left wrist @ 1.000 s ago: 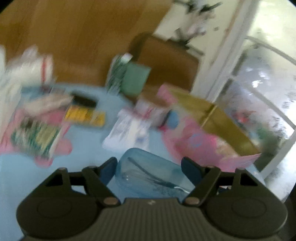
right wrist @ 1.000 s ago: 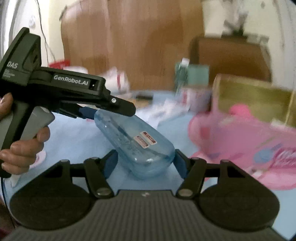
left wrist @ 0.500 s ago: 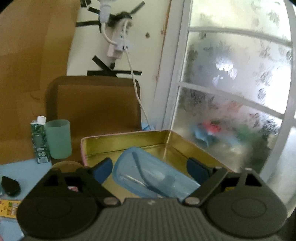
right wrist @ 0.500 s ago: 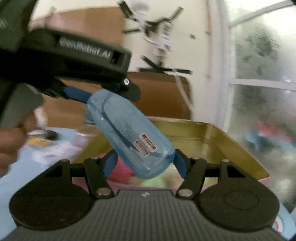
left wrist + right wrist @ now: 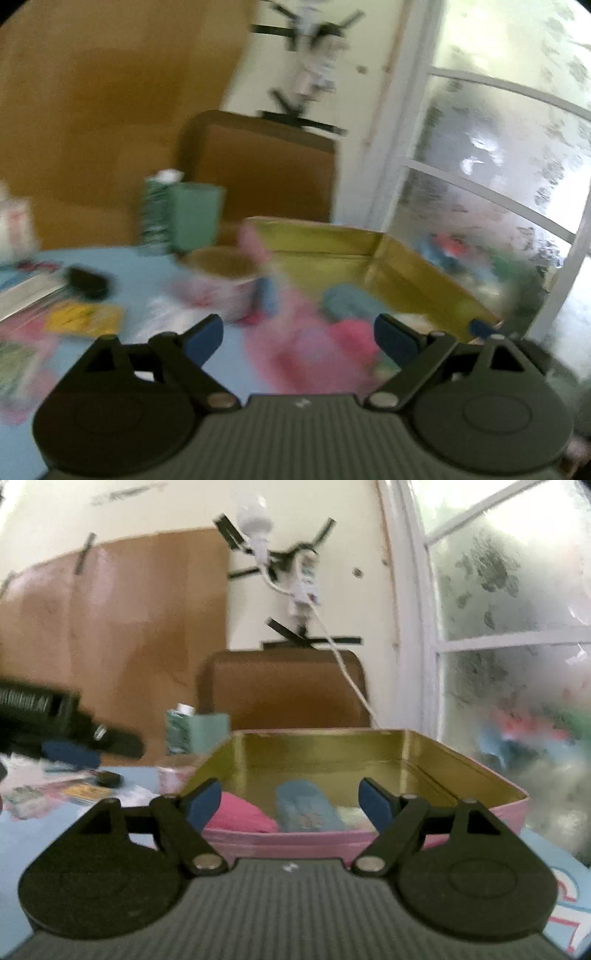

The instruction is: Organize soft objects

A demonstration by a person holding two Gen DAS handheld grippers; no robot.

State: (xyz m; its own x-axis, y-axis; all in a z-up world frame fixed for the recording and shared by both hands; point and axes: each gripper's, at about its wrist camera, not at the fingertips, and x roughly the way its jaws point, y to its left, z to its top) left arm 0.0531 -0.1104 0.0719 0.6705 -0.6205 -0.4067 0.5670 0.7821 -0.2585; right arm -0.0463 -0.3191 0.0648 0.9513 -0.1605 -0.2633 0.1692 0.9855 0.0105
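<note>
Lying now inside the gold-lined tin [image 5: 424, 749] at centre frame, between a pink soft item [image 5: 240, 814] and pale ones, the blue translucent case [image 5: 306, 808] has left both tools, which half a second ago carried it between them above the tin. With nothing between its blue pads, the right gripper [image 5: 291, 801] is opening wide just in front of the tin's pink wall. Spread wide and empty too, the left gripper [image 5: 299, 338] sits at lower centre of its blurred view, over the pink clutter on the blue table [image 5: 140, 269].

both wrist views low over table, facing tin [image 5: 406, 266] [image 5: 332, 753], window
</note>
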